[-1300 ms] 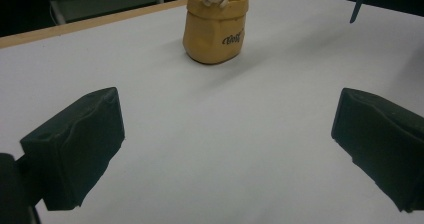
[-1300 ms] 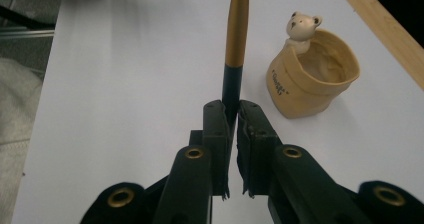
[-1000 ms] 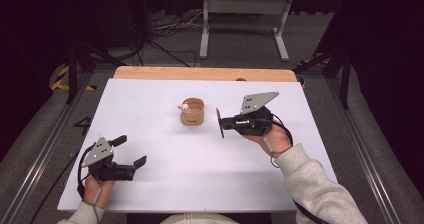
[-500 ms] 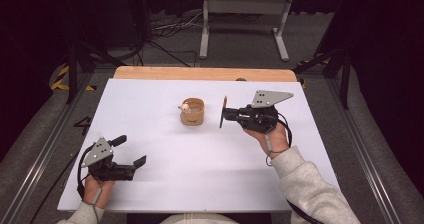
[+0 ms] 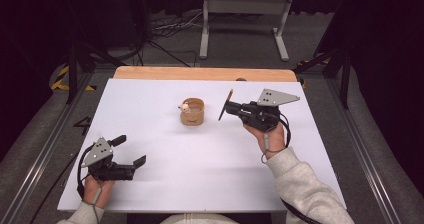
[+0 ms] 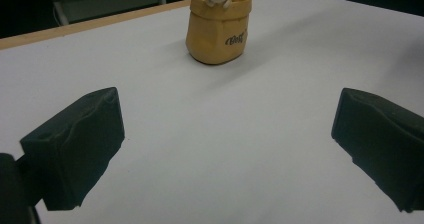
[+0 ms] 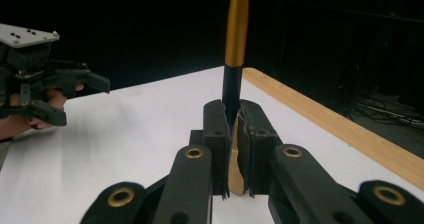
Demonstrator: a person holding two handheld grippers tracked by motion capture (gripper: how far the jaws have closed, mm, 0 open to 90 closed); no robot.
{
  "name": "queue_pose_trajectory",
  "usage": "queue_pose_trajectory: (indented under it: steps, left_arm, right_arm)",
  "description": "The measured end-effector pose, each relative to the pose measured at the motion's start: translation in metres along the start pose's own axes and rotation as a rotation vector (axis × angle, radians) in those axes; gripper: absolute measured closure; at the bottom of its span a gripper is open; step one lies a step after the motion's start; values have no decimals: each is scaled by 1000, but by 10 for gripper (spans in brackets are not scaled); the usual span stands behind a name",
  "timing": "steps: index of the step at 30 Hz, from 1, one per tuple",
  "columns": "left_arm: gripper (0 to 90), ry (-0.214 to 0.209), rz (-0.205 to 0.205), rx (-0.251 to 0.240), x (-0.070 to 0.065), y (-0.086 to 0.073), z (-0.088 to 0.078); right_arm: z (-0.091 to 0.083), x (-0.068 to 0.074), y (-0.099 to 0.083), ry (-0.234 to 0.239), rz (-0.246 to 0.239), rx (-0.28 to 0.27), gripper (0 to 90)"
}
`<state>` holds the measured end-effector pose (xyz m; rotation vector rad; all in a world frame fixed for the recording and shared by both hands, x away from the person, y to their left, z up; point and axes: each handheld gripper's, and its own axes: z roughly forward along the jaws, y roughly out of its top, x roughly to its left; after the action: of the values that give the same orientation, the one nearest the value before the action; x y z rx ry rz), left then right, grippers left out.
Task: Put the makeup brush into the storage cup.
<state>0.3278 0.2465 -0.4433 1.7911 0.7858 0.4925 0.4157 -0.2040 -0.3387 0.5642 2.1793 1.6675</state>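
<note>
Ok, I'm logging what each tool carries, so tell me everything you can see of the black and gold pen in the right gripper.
The pen is a slim stick with a black lower barrel and a glossy gold upper section tapering to a rounded end; it looks like smooth metal or plastic. The right gripper clamps its black part between closed jaws, and a gold stretch shows below them. In the high view the pen is held above the white table, slanted, to the right of the tan holder, touching neither.

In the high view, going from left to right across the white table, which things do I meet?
left gripper → small tan pot with a figure at its rim → black and gold pen → right gripper, shut on the pen
</note>
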Motion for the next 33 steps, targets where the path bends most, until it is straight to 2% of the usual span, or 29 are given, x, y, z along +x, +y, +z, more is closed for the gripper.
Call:
queue_pose_trajectory:
  steps: [10, 19, 33]
  left_arm:
    - [13, -2, 1, -1, 0, 0, 0]
    - [13, -4, -3, -5, 1, -1, 0]
    - [13, -11, -6, -3, 2, -1, 0]
  right_arm:
    - [8, -3, 0, -41, 19, -49, 834]
    - [24, -10, 6, -60, 12, -48, 833]
    - [44, -19, 13, -82, 40, -54, 833]
